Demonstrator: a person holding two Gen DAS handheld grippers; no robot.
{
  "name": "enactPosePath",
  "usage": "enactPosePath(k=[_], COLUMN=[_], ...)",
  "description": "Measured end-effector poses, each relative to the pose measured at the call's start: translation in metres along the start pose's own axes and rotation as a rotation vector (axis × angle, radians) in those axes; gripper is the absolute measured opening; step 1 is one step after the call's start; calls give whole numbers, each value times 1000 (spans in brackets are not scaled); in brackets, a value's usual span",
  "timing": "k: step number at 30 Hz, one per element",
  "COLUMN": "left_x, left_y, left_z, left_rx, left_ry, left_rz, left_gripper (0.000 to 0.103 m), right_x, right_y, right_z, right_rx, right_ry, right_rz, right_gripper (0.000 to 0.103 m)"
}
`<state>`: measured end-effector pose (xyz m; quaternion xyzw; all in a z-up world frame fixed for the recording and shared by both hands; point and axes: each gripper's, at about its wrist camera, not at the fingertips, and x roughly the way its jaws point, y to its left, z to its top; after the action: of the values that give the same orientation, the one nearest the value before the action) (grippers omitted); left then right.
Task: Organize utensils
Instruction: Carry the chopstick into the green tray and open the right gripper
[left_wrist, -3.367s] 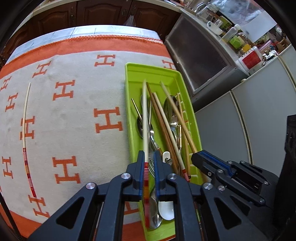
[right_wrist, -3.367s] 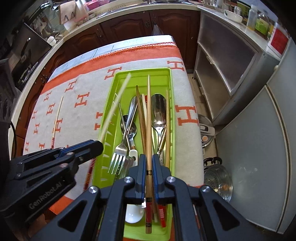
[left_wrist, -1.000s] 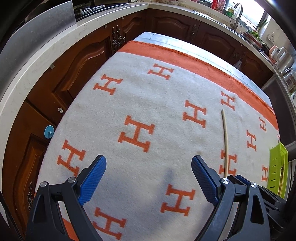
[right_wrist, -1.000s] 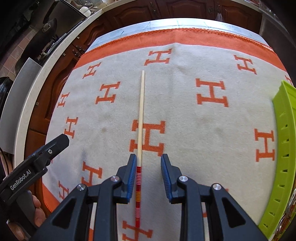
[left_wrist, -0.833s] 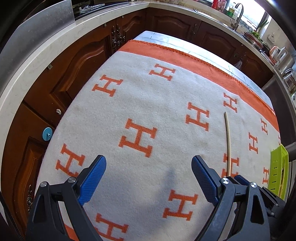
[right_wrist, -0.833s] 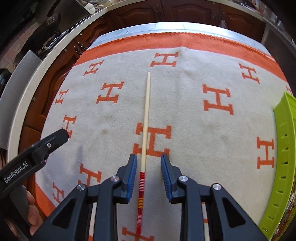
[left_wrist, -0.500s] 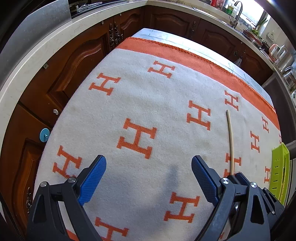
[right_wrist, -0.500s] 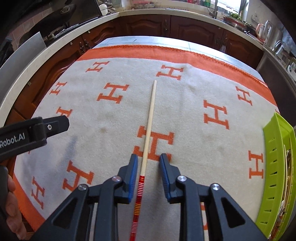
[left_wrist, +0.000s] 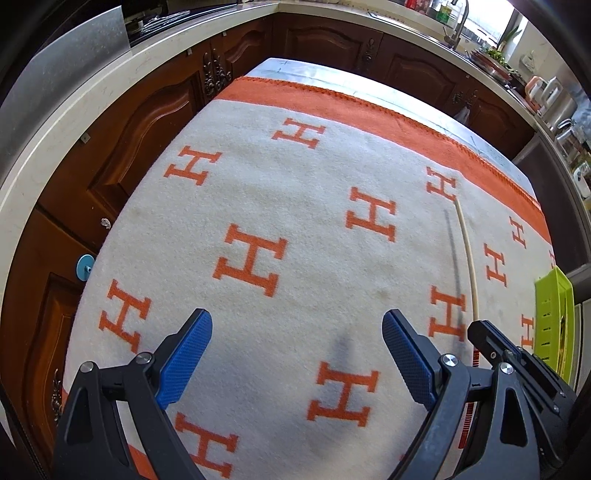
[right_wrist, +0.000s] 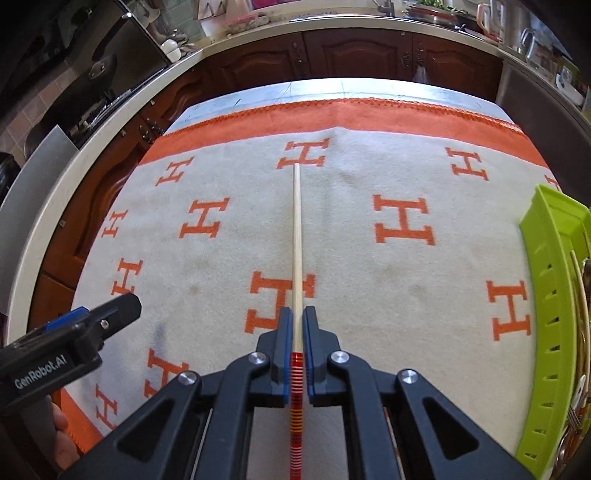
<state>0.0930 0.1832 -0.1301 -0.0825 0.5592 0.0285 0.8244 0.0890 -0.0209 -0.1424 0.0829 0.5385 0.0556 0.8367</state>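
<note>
A long pale chopstick (right_wrist: 297, 236) with a red-striped handle end runs straight away from me. My right gripper (right_wrist: 297, 321) is shut on it, blue pads pressing both sides just ahead of the red stripes. In the left wrist view the same chopstick (left_wrist: 468, 254) hangs just above the cloth with its shadow beside it, and the right gripper (left_wrist: 480, 338) shows at the lower right. My left gripper (left_wrist: 297, 332) stands wide open over bare cloth with nothing between its fingers. The green utensil tray (right_wrist: 554, 295) sits at the right edge, several utensils inside.
A white cloth with orange H marks and an orange border (right_wrist: 369, 110) covers the table. Dark wooden cabinets (left_wrist: 147, 122) and a pale countertop ring the table on the left and far sides. A hand (right_wrist: 61, 428) holds the left tool at lower left.
The right gripper's jaws closed onto the chopstick and tilted it up off the cloth, its far tip now raised with a shadow beside it. The left gripper stayed open and nearly still.
</note>
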Motion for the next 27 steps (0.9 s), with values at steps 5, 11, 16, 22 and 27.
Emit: enactPosePath(k=[5,11,16,22,27], left_x=[-16,-31,-45,-66,-78], left_y=[-25,-71,-117,-172,-205], left_z=[-6,-19,-31,-47,-61], left_rx=[40,131,196,281,330], left_ry=[-20,-16,-9,-33,-36], left_rz=[-28,-55,-94,-146,-174], left_gripper=[92,97,98,100,100], right_x=[-26,-65,-100,-131,-144], right_y=[-13,-42,-85,-139,-175], right_z=[0,-5,-14,-29,-42], right_rx=[25,61,116,176,209], right_ry=[-23,-72,-107,-116,-93], right_rz=[17,19,-21,-85,-125], right_gripper=[5,5,5,6,6])
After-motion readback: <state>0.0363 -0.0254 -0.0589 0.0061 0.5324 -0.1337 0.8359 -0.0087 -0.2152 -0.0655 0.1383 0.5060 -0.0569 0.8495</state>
